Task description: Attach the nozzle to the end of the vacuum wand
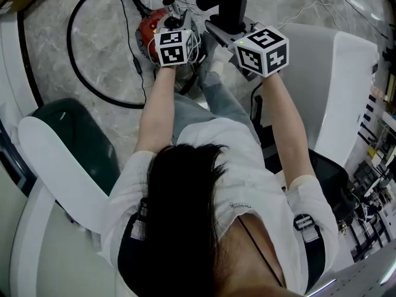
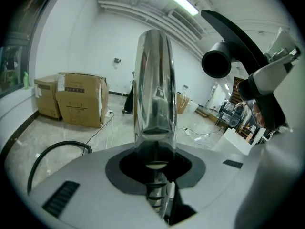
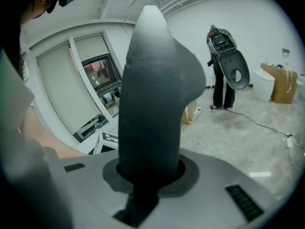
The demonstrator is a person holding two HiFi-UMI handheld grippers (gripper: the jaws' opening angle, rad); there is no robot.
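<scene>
In the left gripper view a shiny chrome vacuum wand (image 2: pixel 153 89) stands up between the jaws of my left gripper (image 2: pixel 157 175), which is shut on it. My right gripper (image 3: pixel 147 175) is shut on the black nozzle (image 3: pixel 152 109), which fills the middle of the right gripper view. From the head view both grippers are held out in front of the seated person: the left gripper (image 1: pixel 173 23) over the red vacuum body (image 1: pixel 151 26), the right gripper (image 1: pixel 226 26) beside it with the nozzle (image 1: pixel 229 2) pointing away. From the left gripper the nozzle's round open end (image 2: pixel 217 63) hangs up to the right, apart from the wand.
A black hose (image 1: pixel 77 54) loops over the marble floor at the left. White furniture (image 1: pixel 337 85) stands to the right, a dark green seat (image 1: pixel 74 135) at the left. Cardboard boxes (image 2: pixel 71 99) sit by the far wall. Cables (image 2: pixel 200 131) trail across the floor.
</scene>
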